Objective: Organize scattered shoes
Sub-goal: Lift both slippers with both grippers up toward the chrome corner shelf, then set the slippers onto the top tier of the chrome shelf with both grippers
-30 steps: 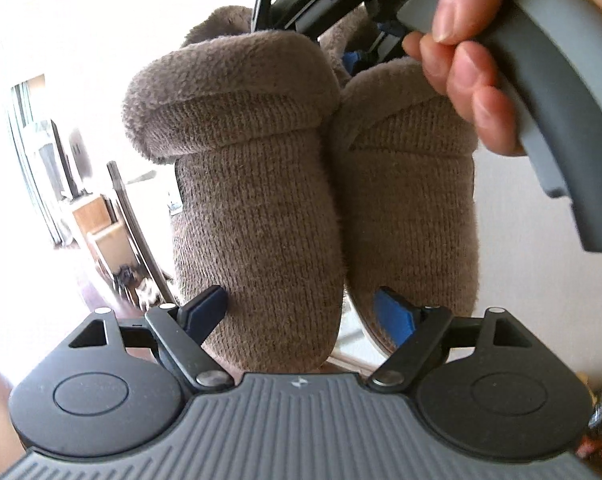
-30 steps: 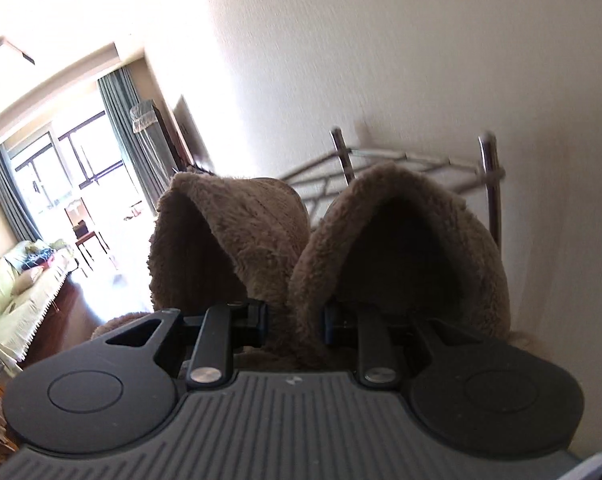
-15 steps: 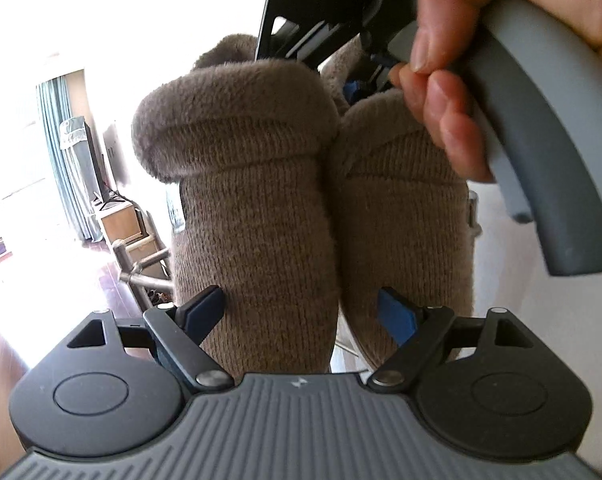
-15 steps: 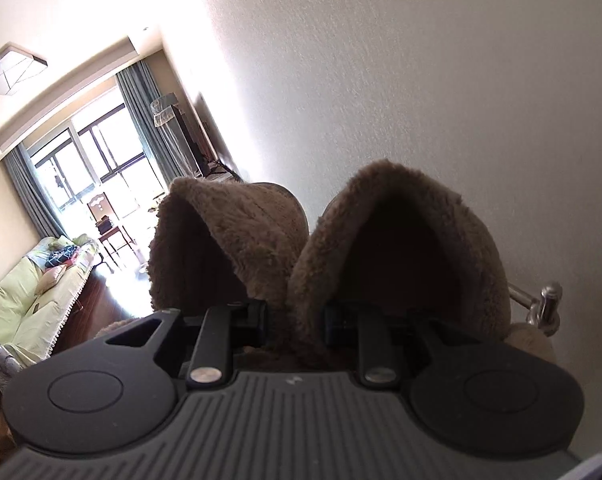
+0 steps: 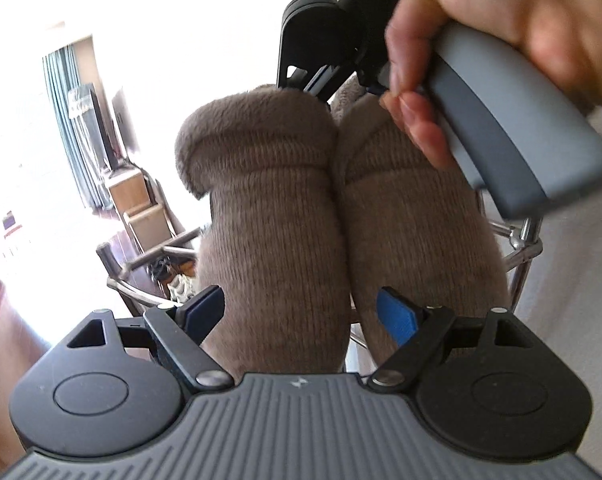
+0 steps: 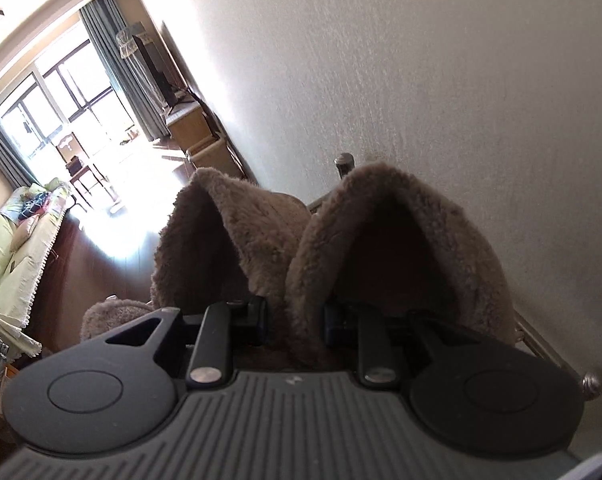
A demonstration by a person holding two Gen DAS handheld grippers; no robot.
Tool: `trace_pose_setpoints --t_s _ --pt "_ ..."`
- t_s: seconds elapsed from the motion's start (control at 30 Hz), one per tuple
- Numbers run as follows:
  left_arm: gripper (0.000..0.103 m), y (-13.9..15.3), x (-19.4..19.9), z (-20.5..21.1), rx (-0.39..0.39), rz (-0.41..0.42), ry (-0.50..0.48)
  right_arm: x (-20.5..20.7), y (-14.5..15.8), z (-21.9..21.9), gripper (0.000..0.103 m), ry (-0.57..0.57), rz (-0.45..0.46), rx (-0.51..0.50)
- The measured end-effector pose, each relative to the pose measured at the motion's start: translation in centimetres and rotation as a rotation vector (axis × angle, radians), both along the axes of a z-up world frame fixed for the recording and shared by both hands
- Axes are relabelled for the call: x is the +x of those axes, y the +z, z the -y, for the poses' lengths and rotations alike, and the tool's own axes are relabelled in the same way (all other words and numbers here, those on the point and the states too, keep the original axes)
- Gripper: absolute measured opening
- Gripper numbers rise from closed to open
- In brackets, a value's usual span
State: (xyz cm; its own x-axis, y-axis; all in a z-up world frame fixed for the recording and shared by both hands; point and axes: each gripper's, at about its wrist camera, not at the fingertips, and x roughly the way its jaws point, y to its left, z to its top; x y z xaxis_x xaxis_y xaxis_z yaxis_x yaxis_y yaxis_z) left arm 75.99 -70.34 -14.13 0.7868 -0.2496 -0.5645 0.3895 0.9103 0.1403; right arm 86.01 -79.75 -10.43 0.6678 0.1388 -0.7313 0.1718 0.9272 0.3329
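Right now my right claw (image 6: 293,322) is pinching the two inner collars of a pair of brown fleece slippers (image 6: 381,248) together, one finger tucked inside each opening, so that both come along as a single bundle instead of two loose shoes. Seen from the left wrist view, the same pair (image 5: 301,220) hangs toe-down in front of me, with the person's hand (image 5: 501,28) gripping the right handle at the top. My left claw (image 5: 301,316) is spread wide, its blue pads standing on either side of the slipper toes without pressing them; I judge it sits there to steady or guide the dangling toes, not to carry weight. Just beyond the slippers, on the far side, stands a chrome shoe rack (image 5: 521,248), its rails and knobbed posts (image 6: 344,160) against the white wall (image 6: 441,80). The slippers are held in the air just over that rack, not resting on a rail that I can see. Far off to the left lie a bright window (image 6: 49,92) and a sofa (image 6: 9,252).
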Motion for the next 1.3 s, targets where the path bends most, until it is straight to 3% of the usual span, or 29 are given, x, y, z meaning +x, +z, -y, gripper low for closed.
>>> trace_pose_setpoints --t_s 0.13,0.17,0.2,0.27,0.37,0.53,0.63,0.67,0.8,0.9,0.97,1.03,1.07,1.1,1.13,1.17,1.3 --pt "0.085 -0.7 1.1 -0.4 -0.008 -0.012 0.006 4.3 -2.1 -0.3 0.026 0.006 -0.133 0.035" --pt "0.085 -0.5 0.9 -1.3 -0.011 -0.019 0.003 5.2 -2.7 -0.3 0.031 0.005 -0.169 0.039" --pt "0.085 1.9 -0.4 -3.7 -0.012 -0.022 0.003 6.2 -3.2 -0.3 0.037 0.015 -0.204 0.028" --pt "0.085 3.7 -1.0 -5.3 -0.003 -0.031 -0.013 7.1 -3.9 0.2 0.045 0.038 -0.248 0.038" --pt "0.085 6.4 -2.7 -5.5 0.006 -0.034 -0.036 7.9 -3.8 -0.5 0.047 0.06 -0.251 -0.014" --pt "0.085 8.2 -4.4 -7.1 -0.001 -0.016 -0.076 8.1 -3.6 -1.1 0.055 0.064 -0.218 -0.075" --pt "0.086 8.6 -5.1 -7.8 0.004 -0.013 -0.093 8.4 -3.3 -1.1 0.081 0.06 -0.195 -0.113" --pt "0.086 8.5 -5.3 -8.0 0.012 -0.017 -0.098 9.6 -2.5 -1.3 0.093 0.05 -0.207 -0.109" --pt "0.086 8.2 -6.0 -8.6 0.022 -0.037 -0.106 10.9 1.4 1.1 0.098 0.019 -0.269 -0.081" --pt "0.086 8.1 -7.3 -9.4 0.024 -0.041 -0.117 10.6 5.0 0.0 0.098 0.046 -0.224 -0.152" --pt "0.086 8.1 -7.9 -9.9 0.023 -0.046 -0.127 8.0 8.2 0.2 0.098 0.041 -0.103 -0.202" --pt "0.086 7.5 -8.1 -10.4 0.031 -0.053 -0.134 3.5 9.8 -0.3 0.095 0.033 0.079 -0.239" --pt "0.085 7.1 -8.1 -10.6 0.036 -0.057 -0.138 0.9 9.7 -0.3 0.086 0.017 0.149 -0.267" --pt "0.085 6.8 -8.2 -10.7 0.045 -0.062 -0.14 -1.9 9.3 -0.4 0.054 -0.004 0.209 -0.298" --pt "0.085 6.4 -8.3 -10.9 0.056 -0.069 -0.143 -4.7 8.8 -0.4 0.031 -0.026 0.27 -0.33" --pt "0.085 6.0 -8.5 -11.1 0.067 -0.075 -0.145 -6.5 7.9 -0.2 0.001 -0.043 0.272 -0.362" --pt "0.085 4.9 -8.7 -10.3 0.125 -0.076 -0.171 -8.4 3.3 1.6 0.0 -0.115 0.156 -0.49"
